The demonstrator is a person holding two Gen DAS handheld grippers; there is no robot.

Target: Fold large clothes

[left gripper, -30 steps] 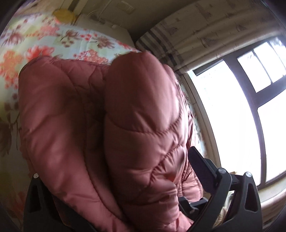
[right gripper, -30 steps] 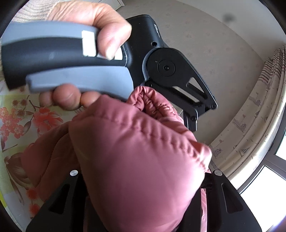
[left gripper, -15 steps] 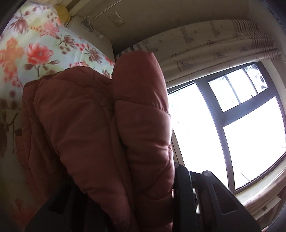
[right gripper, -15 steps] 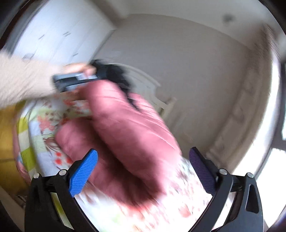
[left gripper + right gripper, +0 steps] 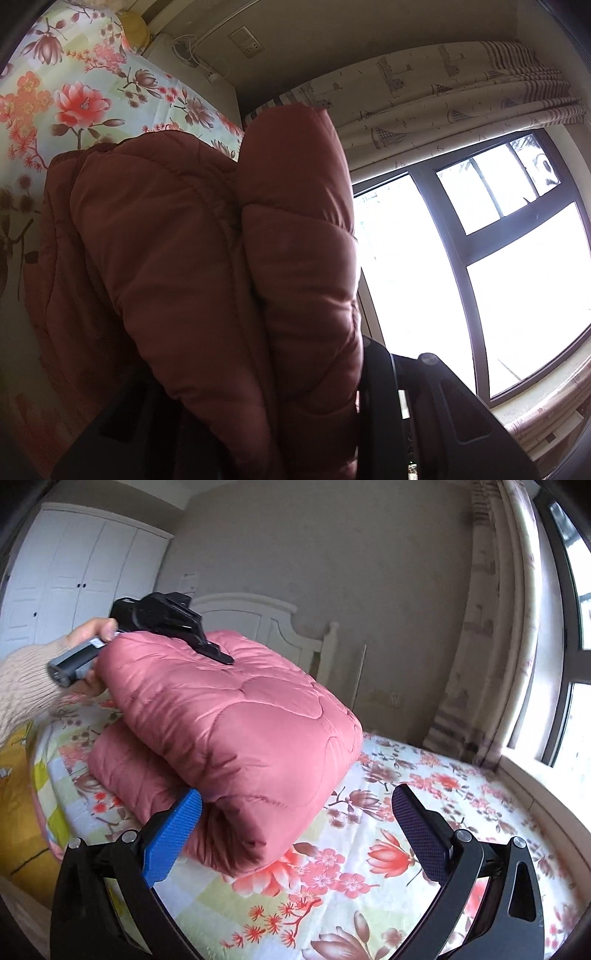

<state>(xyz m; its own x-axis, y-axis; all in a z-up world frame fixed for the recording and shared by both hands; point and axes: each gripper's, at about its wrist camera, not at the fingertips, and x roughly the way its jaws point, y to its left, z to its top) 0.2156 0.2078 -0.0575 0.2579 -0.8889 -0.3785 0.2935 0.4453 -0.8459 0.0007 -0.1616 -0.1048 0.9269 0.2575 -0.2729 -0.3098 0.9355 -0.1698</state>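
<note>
Since the earlier frames, the thick pink quilted padded garment (image 5: 236,734) has been released by the right gripper (image 5: 295,834), and this gripper has been pulled back from it. Its jaws are now being kept spread wide, with nothing pressed between the blue pad (image 5: 173,842) on the left and the dark pad on the right. Only the near corner of the folded bundle is lying just beside the blue pad; whether it is touching cannot be told.

The garment is being kept as a folded bundle on the flowered bedsheet (image 5: 424,812), towards the left and far part of the bed. A lower layer is lying flat on the sheet, and an upper fold is being held raised at its far left edge.

That edge is being pinched by the left gripper (image 5: 207,650), which is being carried by a hand (image 5: 96,631) in a cream knitted sleeve (image 5: 26,686). In the left wrist view, the jaws are being pressed together on the puffy fabric (image 5: 229,280), which is filling most of the view. At the far right, the dark-framed window (image 5: 491,273) and a patterned curtain (image 5: 461,92) are being seen.
</note>
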